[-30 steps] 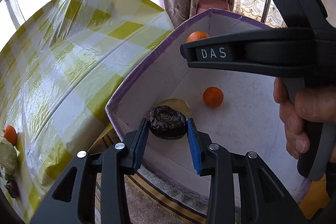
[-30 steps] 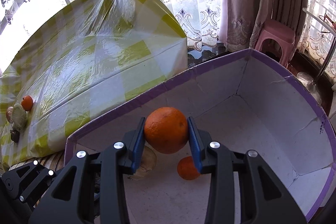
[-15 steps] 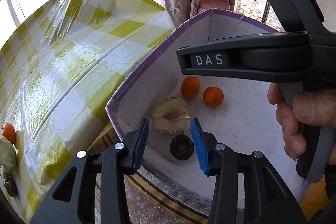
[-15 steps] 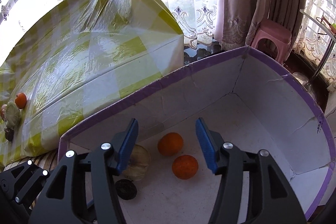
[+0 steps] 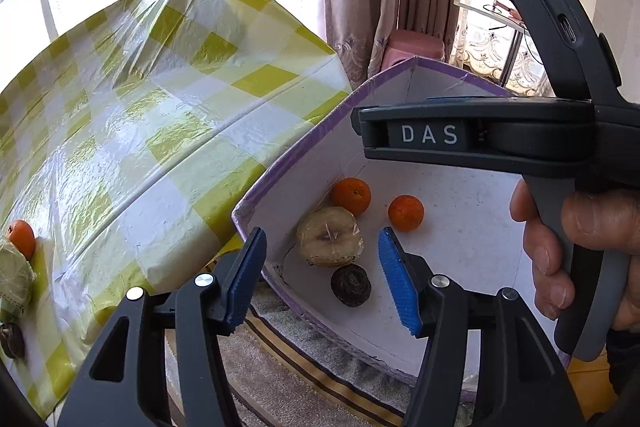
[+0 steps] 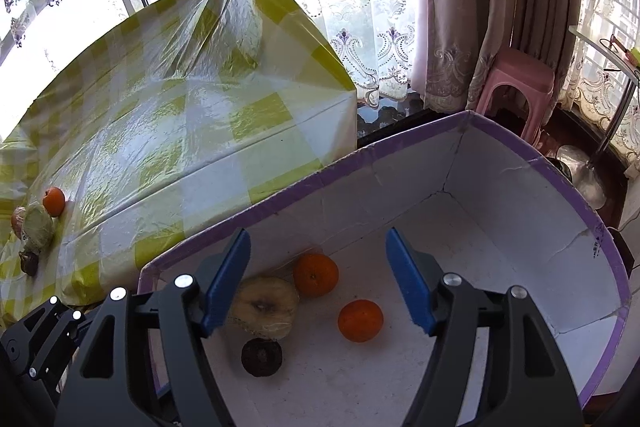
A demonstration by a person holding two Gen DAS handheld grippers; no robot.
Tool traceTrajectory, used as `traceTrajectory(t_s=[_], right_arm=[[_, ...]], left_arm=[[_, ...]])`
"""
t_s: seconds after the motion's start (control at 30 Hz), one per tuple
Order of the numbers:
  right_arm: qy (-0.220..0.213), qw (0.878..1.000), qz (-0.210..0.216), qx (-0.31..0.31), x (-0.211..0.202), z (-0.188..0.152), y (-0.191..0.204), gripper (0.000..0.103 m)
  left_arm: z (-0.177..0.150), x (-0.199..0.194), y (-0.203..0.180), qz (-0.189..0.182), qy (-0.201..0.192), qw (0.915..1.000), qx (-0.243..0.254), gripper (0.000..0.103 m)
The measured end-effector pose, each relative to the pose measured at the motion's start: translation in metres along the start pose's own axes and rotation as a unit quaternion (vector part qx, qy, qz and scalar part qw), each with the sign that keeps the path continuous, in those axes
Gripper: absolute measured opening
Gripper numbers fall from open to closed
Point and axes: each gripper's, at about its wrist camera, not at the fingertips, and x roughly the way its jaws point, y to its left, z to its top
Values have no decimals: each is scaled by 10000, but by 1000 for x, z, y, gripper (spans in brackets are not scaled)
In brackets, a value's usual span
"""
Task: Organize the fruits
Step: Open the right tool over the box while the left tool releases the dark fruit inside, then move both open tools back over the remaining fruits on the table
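Observation:
A white box with a purple rim point(image 5: 288, 155) point(image 6: 400, 147) sits beside the checked table. On its floor lie two oranges point(image 6: 316, 275) point(image 6: 360, 320), a pale wrapped fruit point(image 6: 264, 307) and a dark wrinkled fruit point(image 6: 261, 357). The left wrist view shows the same oranges point(image 5: 351, 195) point(image 5: 405, 213), pale fruit point(image 5: 330, 243) and dark fruit point(image 5: 351, 285). My left gripper point(image 5: 322, 233) hangs over the box's near corner, jaws opening, nothing gripped. My right gripper point(image 6: 318, 235) hovers above the box, jaws opening and empty.
On the yellow-checked tablecloth point(image 6: 180, 131), at the far left, lie an orange point(image 6: 53, 201), a greenish wrapped fruit point(image 6: 37, 229) and a small dark fruit point(image 6: 29, 262). A pink stool point(image 6: 520, 79) stands by the curtains. A hand point(image 5: 580, 239) holds the right gripper's handle.
The left gripper let go of the dark fruit and the right gripper released its orange. Both fruits dropped onto the box floor, and both jaws have spread wider.

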Motion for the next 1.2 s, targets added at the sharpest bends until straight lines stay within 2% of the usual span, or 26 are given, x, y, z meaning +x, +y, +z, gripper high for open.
traceTrajectory(t_s=[0.03, 0.07, 0.67, 0.77, 0.97, 1.2], right_arm=[[-13, 10000, 5, -12, -1, 0, 1, 70], [-26, 10000, 18, -25, -3, 1, 2, 70], [-182, 9974, 243, -652, -17, 1, 60, 70], [-215, 9962, 480, -701, -21, 1, 71, 70], [-156, 9942, 680, -816, -20, -2, 97, 72], [-174, 9906, 956, -963, -21, -8, 134, 73]], left_arm=[[0, -2, 2, 32, -47, 10000, -47, 69], [0, -5, 5, 24, -95, 9999, -97, 70], [-11, -50, 62, 110, -677, 9935, -914, 70], [-14, -60, 78, 146, -801, 9905, -1109, 70], [-25, -81, 113, 350, -1002, 9833, -1478, 70], [-49, -110, 164, 637, -1218, 9687, -2067, 69]])
